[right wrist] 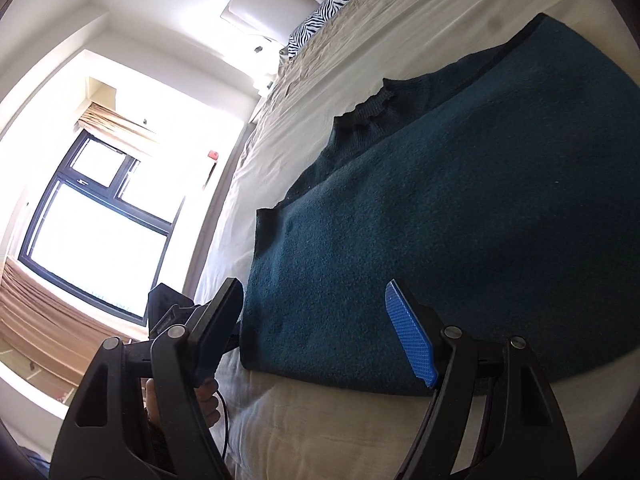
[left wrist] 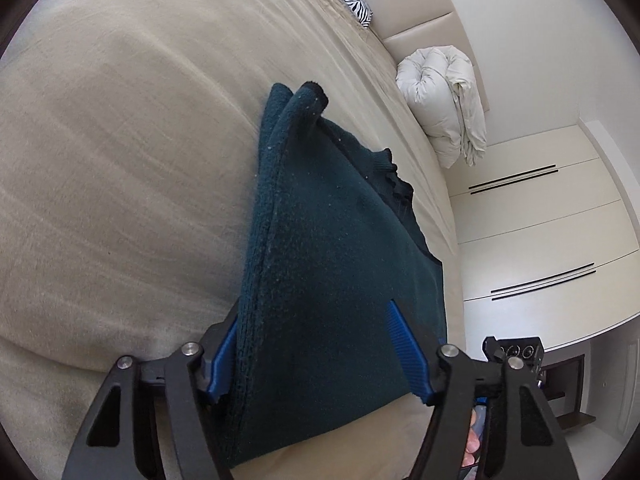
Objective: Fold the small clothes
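Two pairs of blue-padded fingers stood wide apart, neither pressed on cloth. On the left gripper [left wrist: 316, 344], the fingers [left wrist: 408, 350] straddled the near corner of the dark teal knitted sweater [left wrist: 336, 248], whose doubled edge ran up between them; whether either pad touched the wool could not be told. On the right gripper [right wrist: 320, 328], the fingers [right wrist: 408, 332] bracketed the opposite near corner of the same sweater [right wrist: 460, 220], with the left pad just outside its side edge.

The sweater lay on the beige sheeted bed [left wrist: 120, 160], seemingly folded over already, its ribbed cuff [right wrist: 368, 108] poking out at the far side and one corner [left wrist: 310, 96] curled upward.

Several risks followed, in my judgement. If the fingers shut on only the top layer, the layers would peel apart and the fold would open. Uneven lifting between the two corners would likely skew the edges, and the soft knit could sag or drag across the sheet, wrinkling it. The loose cuff could slip out further and spoil the shape.

Farther off sat a rolled white duvet [left wrist: 444, 100] and a zebra-striped pillow [right wrist: 320, 16], both well apart from the work.
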### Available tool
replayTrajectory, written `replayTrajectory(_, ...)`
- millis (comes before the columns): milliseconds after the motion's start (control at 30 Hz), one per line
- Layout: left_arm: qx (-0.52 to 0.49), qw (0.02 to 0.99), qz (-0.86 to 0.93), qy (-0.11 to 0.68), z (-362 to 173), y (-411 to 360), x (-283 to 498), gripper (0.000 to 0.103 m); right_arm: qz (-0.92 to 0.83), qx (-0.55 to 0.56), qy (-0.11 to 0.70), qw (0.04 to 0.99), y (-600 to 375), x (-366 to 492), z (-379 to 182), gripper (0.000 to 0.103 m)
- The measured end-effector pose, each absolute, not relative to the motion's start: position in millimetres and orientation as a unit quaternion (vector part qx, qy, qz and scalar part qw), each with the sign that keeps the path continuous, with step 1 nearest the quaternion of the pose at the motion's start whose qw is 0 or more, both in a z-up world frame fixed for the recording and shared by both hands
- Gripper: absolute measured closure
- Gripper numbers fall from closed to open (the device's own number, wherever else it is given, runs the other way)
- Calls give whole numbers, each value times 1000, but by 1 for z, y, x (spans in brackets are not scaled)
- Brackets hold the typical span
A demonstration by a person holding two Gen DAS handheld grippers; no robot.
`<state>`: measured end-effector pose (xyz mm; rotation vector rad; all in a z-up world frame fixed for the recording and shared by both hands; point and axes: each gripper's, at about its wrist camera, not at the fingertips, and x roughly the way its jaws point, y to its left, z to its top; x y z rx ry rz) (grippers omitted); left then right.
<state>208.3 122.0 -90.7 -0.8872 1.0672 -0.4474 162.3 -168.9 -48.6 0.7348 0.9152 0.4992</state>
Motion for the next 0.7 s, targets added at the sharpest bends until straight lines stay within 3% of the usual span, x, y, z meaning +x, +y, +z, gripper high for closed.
replayTrajectory(167, -406, 739, -202, 498, -97, 122, 210, 67, 257, 341, 444, 788, -139, 195, -51, 29)
replayTrajectory(233, -413, 736, -197, 499, -100, 125, 209, 84, 267, 340, 452, 780, -126, 206, -54, 29)
replayTrajectory(467, -431, 729, -204, 491, -103, 131, 204, 87, 260, 350, 484, 759, -110, 234, -95, 32)
replayTrajectory(700, -405, 750, -222, 473, -68, 115, 207, 88, 277, 385, 471, 744, -131, 231, -95, 32)
